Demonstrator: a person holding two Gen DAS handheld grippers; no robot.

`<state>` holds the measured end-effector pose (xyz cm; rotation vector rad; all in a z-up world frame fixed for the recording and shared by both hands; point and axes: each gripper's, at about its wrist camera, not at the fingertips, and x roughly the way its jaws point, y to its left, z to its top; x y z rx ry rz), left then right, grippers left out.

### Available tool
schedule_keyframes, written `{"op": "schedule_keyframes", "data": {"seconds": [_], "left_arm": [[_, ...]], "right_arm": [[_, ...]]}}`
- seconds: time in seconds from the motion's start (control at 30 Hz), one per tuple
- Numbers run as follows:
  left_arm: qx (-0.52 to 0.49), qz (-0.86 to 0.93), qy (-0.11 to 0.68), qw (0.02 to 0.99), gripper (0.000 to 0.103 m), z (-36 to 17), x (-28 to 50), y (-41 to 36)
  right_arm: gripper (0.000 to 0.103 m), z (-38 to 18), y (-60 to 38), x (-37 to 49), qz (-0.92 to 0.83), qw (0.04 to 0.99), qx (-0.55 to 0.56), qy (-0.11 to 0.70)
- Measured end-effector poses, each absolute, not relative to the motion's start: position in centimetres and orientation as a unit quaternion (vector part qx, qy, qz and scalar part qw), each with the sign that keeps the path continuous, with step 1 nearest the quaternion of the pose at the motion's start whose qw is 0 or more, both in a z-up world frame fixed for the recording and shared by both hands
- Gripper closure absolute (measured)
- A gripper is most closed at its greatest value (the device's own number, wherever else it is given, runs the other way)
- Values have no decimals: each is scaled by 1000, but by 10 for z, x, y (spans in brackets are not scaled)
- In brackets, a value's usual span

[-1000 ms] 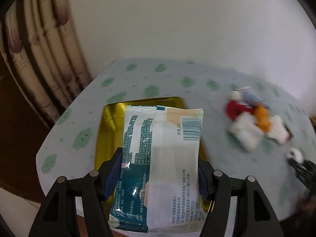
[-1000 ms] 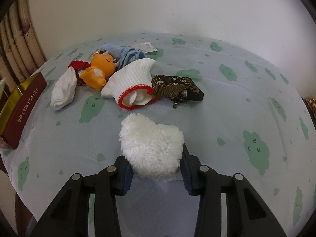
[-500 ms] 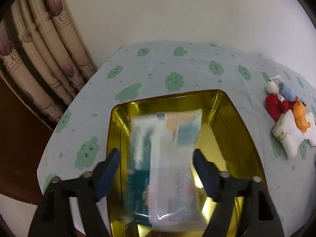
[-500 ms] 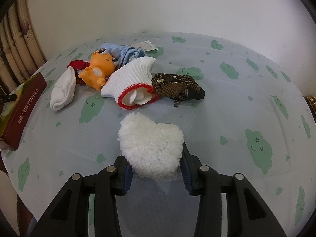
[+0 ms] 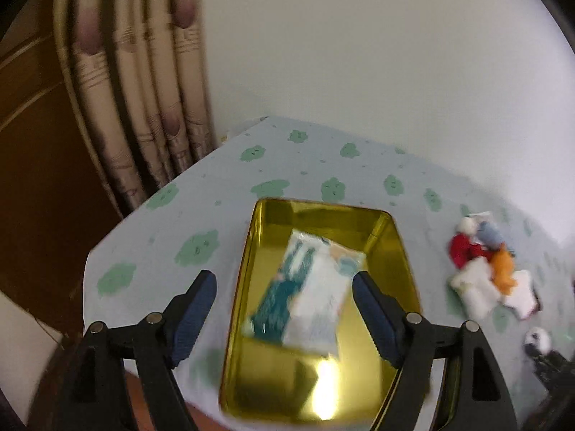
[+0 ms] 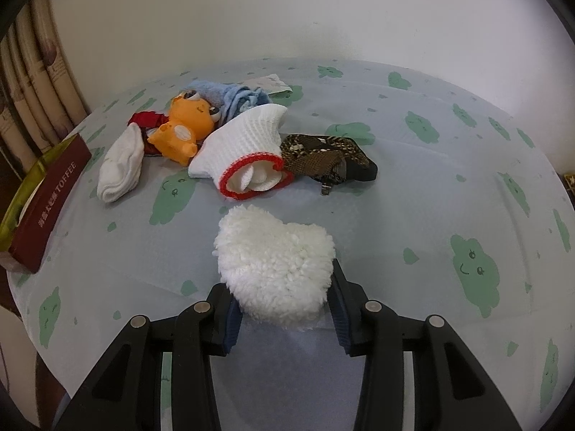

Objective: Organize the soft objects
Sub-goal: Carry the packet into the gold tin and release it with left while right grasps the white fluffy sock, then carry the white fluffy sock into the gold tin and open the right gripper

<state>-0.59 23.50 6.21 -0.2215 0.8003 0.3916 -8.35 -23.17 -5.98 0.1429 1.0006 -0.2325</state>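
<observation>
Left tongs (image 5: 284, 298) hang wide open above the gold tin (image 5: 402, 251), where a tissue packet (image 5: 309, 294) lies; right tongs (image 6: 284, 287) clamp a white fluffy pad (image 6: 275, 262) over the table (image 6: 449, 186). Next, likely, the pad must cross to the tin.

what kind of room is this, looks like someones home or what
Probably a room in a home: pleated curtains hang beside a plain wall, and a table with a cloud-print cloth holds socks, a plush toy and a toffee tin.
</observation>
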Motion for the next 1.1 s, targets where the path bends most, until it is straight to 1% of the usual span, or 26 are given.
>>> {"op": "schedule_keyframes", "data": {"seconds": [0.13, 0.33, 0.53, 0.67, 0.77, 0.93, 1.1], "left_arm": [[-113, 219, 382, 891, 23, 62, -53, 212], [-147, 244, 397, 872, 23, 36, -102, 194], [-76, 269, 408, 869, 23, 29, -98, 183], [-88, 258, 411, 870, 23, 25, -103, 192], [-80, 268, 418, 864, 23, 21, -102, 197], [-72, 271, 428, 859, 23, 14, -98, 201], [-86, 258, 447, 852, 23, 6, -94, 205]], "right_arm": [[64, -47, -212, -81, -87, 873, 46, 477], [64, 5, -152, -51, 2, 890, 45, 453], [64, 35, -58, 21, 132, 881, 52, 451], [64, 22, 5, 77, 176, 864, 18, 471], [64, -3, 39, 114, 182, 848, 10, 498], [64, -29, 68, 143, 175, 837, -39, 516], [63, -46, 75, 162, 165, 831, -48, 529]]}}
